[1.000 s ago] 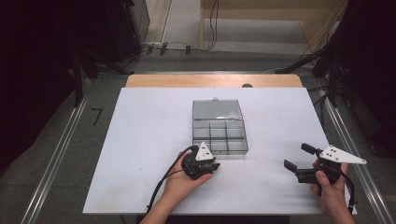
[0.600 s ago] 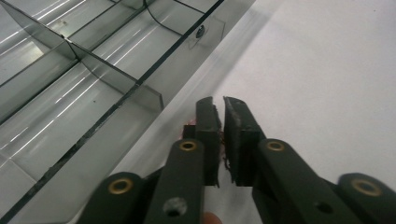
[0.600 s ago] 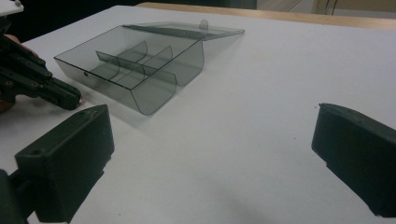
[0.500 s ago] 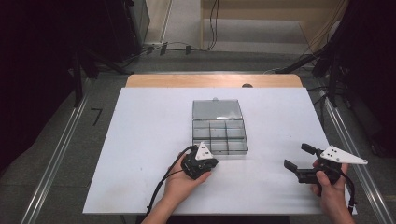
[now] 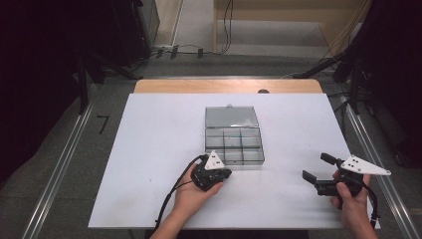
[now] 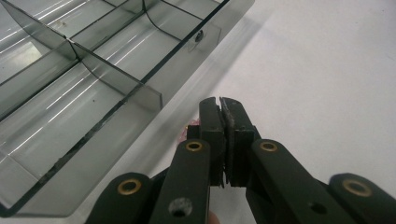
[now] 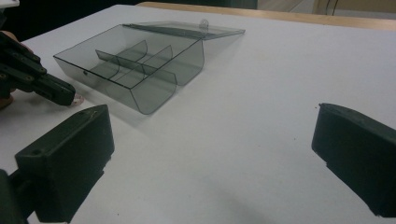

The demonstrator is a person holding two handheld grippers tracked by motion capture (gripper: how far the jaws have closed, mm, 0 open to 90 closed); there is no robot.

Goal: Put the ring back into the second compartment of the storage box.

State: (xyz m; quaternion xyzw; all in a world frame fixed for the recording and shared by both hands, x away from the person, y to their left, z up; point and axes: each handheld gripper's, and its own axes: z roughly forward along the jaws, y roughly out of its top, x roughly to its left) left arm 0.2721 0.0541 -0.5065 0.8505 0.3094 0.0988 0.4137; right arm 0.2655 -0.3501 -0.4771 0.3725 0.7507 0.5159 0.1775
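A clear grey compartment box point(image 5: 234, 144) sits open mid-table, its lid point(image 5: 231, 117) laid back flat; its cells look bare point(image 6: 93, 93). My left gripper point(image 5: 225, 175) rests on the white sheet just in front of the box's near left corner, and its jaws point(image 6: 219, 100) are pressed together. A tiny pinkish thing point(image 6: 191, 127) lies on the sheet right at those tips; whether it is pinched I cannot tell. My right gripper point(image 5: 318, 167) is held at the right front of the table, open with nothing between its jaws point(image 7: 215, 144), and it points at the box point(image 7: 140, 65) and the left gripper point(image 7: 65, 95).
The white sheet point(image 5: 159, 149) covers most of the table, with a wooden strip point(image 5: 224, 85) along the far edge. Metal rails point(image 5: 59, 164) run along both sides. Cables point(image 5: 189, 50) lie on the floor beyond the table.
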